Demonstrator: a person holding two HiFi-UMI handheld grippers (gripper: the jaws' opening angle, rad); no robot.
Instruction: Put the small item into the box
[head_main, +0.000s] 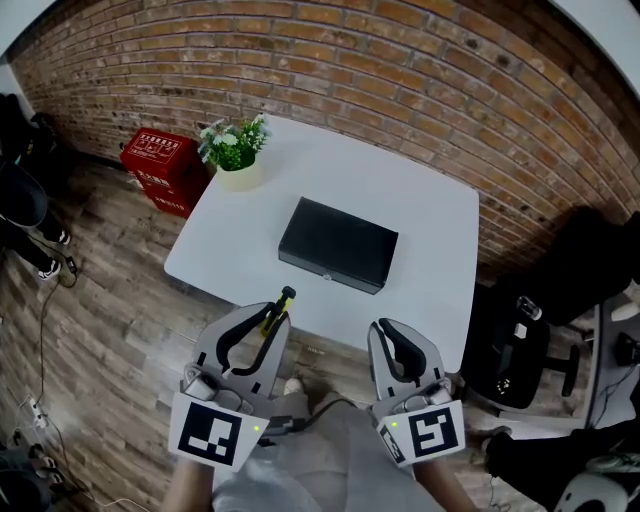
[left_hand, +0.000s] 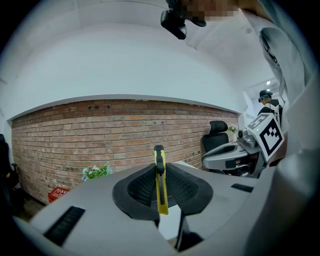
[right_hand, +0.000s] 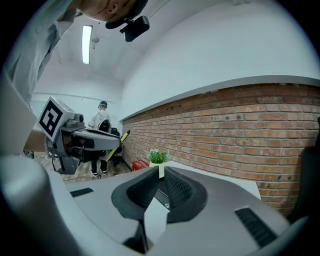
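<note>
A closed black box (head_main: 338, 245) lies flat in the middle of the white table (head_main: 440, 230). My left gripper (head_main: 262, 328) hovers at the table's near edge, shut on a yellow utility knife (head_main: 277, 307) whose black tip points toward the box. In the left gripper view the knife (left_hand: 160, 186) stands upright between the dark pads. My right gripper (head_main: 392, 338) is beside it, also short of the table edge, shut with nothing in it. Through its narrow slit in the right gripper view (right_hand: 160, 176) I see a bit of the box (right_hand: 162, 199).
A potted plant (head_main: 236, 152) stands at the table's far left corner, a red crate (head_main: 160, 168) on the wooden floor beside it. A brick wall runs behind the table. A black office chair (head_main: 522, 348) is to the right. A person stands at the left edge (head_main: 22, 215).
</note>
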